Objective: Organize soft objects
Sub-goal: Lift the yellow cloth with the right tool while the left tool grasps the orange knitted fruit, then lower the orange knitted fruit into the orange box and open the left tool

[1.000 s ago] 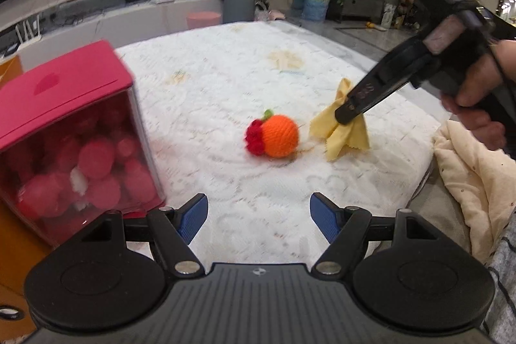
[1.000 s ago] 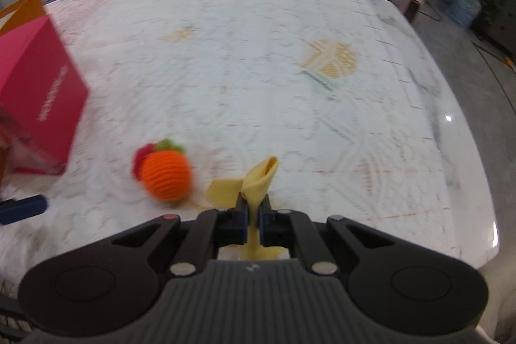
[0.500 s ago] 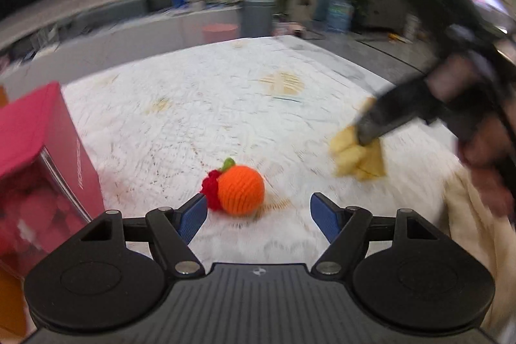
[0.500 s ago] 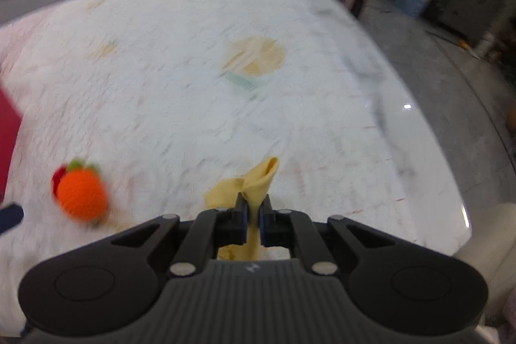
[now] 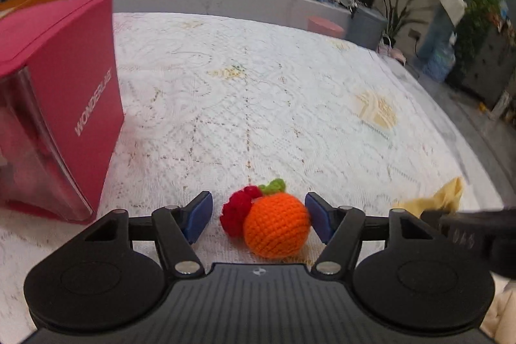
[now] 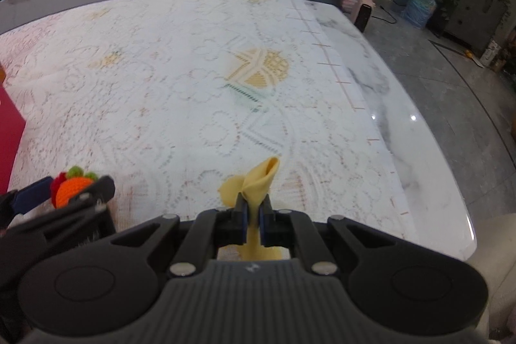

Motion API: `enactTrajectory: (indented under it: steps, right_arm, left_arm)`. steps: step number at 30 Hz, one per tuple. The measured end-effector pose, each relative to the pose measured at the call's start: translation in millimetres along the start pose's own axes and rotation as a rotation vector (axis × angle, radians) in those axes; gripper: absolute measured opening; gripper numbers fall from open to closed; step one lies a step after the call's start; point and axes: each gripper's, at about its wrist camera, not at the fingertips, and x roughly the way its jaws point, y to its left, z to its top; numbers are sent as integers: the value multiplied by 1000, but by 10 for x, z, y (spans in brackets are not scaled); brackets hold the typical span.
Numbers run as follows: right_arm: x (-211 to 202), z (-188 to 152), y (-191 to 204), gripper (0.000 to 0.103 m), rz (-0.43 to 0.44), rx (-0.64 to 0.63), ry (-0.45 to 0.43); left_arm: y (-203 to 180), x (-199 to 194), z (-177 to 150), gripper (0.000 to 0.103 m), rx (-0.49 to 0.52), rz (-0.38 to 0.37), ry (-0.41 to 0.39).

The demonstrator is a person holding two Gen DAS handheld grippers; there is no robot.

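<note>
An orange crocheted fruit (image 5: 275, 226) with a red berry and a green leaf lies on the lace tablecloth. My left gripper (image 5: 258, 215) straddles it, and its jaws are closing. The right blue pad (image 5: 317, 216) is at the fruit's side, while the left pad stands a little apart from the berry. My right gripper (image 6: 253, 215) is shut on a yellow cloth (image 6: 258, 179), held just above the table. To its left in the right wrist view are the fruit (image 6: 69, 191) and the left gripper's fingers (image 6: 32, 197). The cloth (image 5: 441, 199) also shows at the right in the left wrist view.
A pink box (image 5: 64, 105) with a clear front stands on the table at the left. The white lace tablecloth (image 6: 193, 70) stretches ahead, and the table's edge (image 6: 419, 150) drops to a grey floor on the right. A cream fabric (image 5: 503, 311) lies at the near right.
My left gripper has come forward and rolled level, so the fruit now sits between its narrower jaws. The right gripper has shifted slightly, still holding the yellow cloth.
</note>
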Motion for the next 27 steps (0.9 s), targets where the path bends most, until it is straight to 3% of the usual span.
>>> enactTrajectory:
  steps: [1,3,12,27]
  right_arm:
    - [12,-3,5,4,4,-4,5]
    - [16,-9,1,4,8,-5,10]
    - [-44,-19,-15,4,22,9,1]
    - [-353,32,-8,4,108,119,-67]
  left_arm:
    - [2,-10,2,63,-10,-4,1]
    - [-20,-23,7,62,-8,-10,15]
    - [65,-90,32,60,-85,-56,32]
    - [14,-754,310,60,-45,-122,-91]
